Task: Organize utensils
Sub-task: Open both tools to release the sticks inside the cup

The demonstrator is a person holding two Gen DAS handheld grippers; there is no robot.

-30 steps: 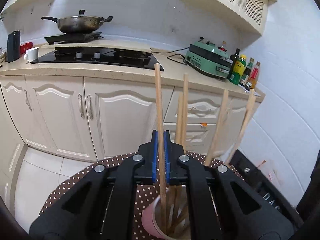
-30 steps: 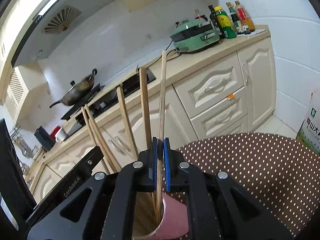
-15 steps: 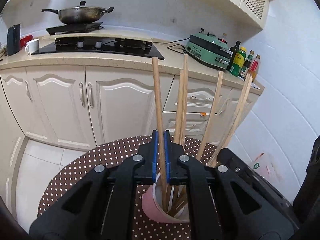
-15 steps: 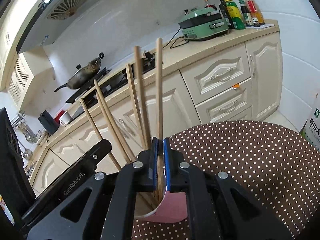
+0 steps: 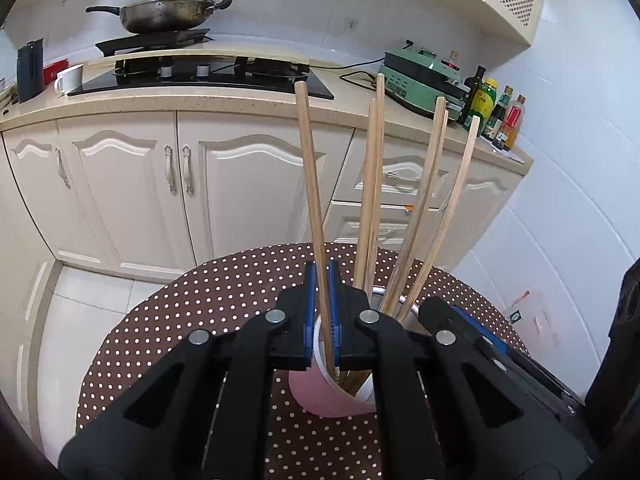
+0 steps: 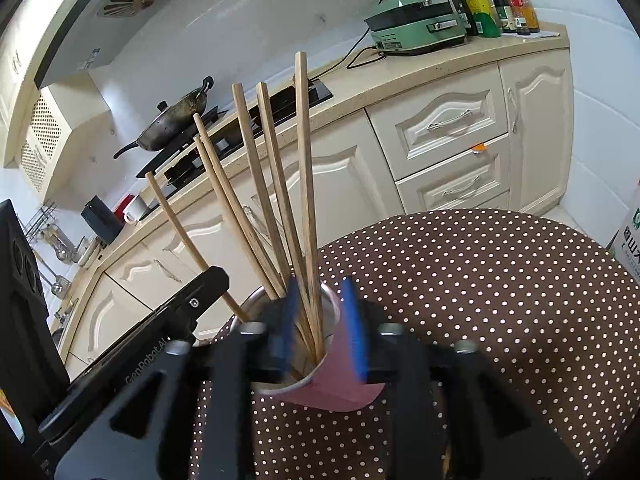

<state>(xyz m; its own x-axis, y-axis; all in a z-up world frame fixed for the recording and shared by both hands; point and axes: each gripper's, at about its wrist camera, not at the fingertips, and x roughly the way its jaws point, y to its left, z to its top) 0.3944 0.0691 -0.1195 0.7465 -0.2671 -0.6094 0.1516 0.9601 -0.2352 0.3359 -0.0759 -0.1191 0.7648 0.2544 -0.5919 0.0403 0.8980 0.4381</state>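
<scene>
Work surface: a round table [image 5: 192, 320] covered in a brown cloth with white polka dots — the cover reaches to the visible edge on all sides. One item stands directly on it: a pink cup [image 5: 320, 396] with a white interior, upright, set near the middle of the visible part of the surface. In the right wrist view the same cup [image 6: 340, 384] rests on the cloth — the dotted area to its right carries nothing.
</scene>
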